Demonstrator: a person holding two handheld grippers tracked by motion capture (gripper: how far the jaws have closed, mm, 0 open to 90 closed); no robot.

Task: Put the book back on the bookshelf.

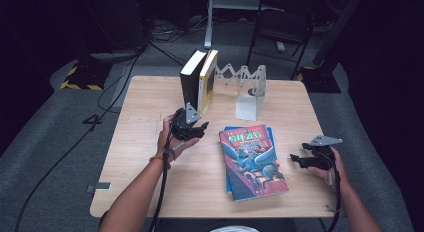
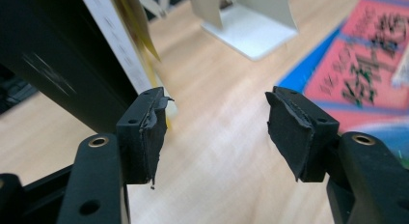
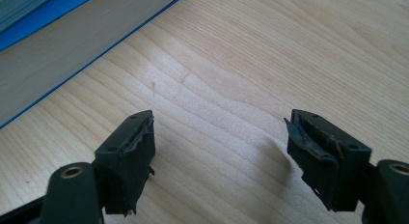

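With empty fingers apart, the left gripper (image 1: pixel 196 128) sits beside the upright books (image 1: pixel 199 79) near the table's (image 1: pixel 150 107) far edge, and next likely reaches for the stacked books (image 1: pixel 252 162).

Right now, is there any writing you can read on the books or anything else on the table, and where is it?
Top flat book: a title line on its red cover, too blurred to read.
Two standing books: no lettering legible.
White bookend: no text visible.
Nothing here can be quoted with confidence.

High view overhead, facing forward-down; gripper views close, low over table (image 1: pixel 150 102), sharing colourful book (image 1: pixel 252 159).
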